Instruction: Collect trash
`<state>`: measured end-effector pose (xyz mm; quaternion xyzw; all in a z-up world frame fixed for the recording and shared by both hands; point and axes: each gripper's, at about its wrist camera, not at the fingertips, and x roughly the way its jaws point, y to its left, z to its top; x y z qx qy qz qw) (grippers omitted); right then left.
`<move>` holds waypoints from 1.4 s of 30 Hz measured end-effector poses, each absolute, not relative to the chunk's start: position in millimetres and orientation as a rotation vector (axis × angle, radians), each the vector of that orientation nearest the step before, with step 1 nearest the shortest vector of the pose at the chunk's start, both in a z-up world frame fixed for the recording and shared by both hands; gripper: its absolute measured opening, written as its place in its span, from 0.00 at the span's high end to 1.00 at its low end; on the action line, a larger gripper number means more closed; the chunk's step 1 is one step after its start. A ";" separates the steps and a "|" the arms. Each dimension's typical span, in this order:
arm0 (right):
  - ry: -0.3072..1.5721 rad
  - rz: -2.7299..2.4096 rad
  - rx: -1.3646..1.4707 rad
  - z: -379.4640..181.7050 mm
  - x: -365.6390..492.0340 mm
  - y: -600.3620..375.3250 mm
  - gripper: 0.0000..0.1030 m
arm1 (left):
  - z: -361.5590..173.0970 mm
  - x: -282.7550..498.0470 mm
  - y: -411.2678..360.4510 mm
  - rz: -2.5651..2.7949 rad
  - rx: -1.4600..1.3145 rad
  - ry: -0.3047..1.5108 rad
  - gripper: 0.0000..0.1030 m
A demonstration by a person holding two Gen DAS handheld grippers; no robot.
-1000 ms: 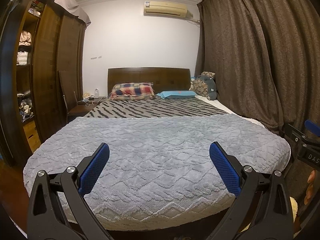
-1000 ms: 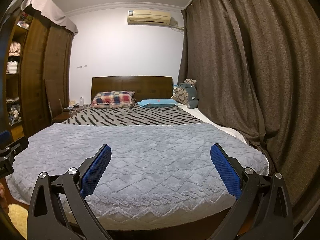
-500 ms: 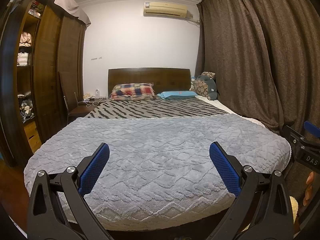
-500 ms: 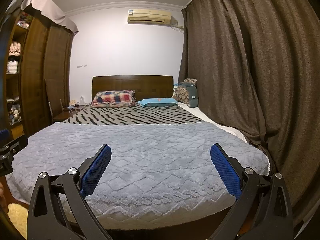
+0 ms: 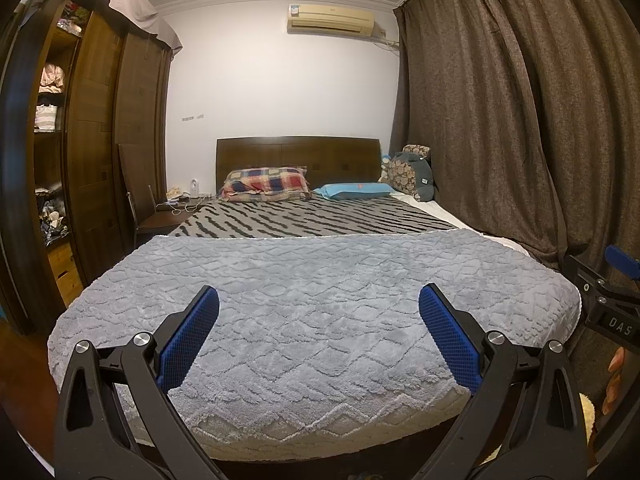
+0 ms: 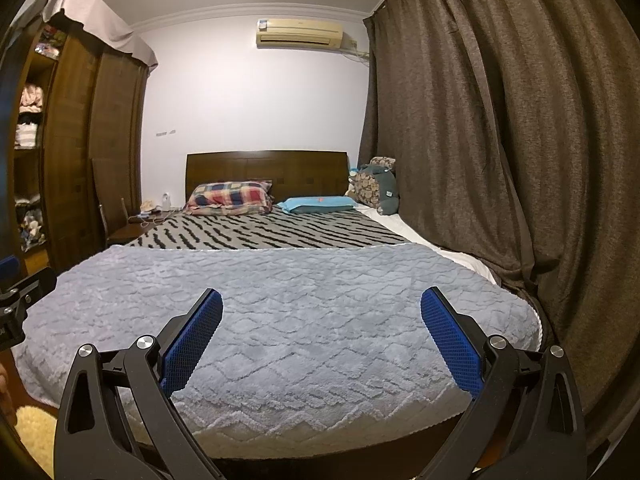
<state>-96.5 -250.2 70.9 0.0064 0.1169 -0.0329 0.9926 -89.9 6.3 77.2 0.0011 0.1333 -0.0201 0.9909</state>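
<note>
Claws: we are holding the left claw (image 5: 319, 322) and right claw (image 6: 321, 324) spread wide and empty, level at the foot of the bed (image 5: 312, 312), likely scanning. Trash is not showing on the blanket (image 6: 280, 304); location unknown.

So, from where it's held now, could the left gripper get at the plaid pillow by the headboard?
Probably not without moving. The left gripper is open at the foot of the bed, and the whole grey blanket and striped cover lie between it and the plaid pillow. Nothing blocks the path, though.
</note>
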 end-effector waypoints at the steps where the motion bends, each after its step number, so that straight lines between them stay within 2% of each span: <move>1: 0.237 -0.064 0.009 70.0 -96.3 -249.1 0.03 | 76.7 -90.6 6.1 -0.040 0.003 0.267 0.08; 42: 0.246 -0.057 0.023 65.9 -93.6 -250.6 0.03 | 76.3 -88.0 2.9 -0.027 -0.008 0.284 0.08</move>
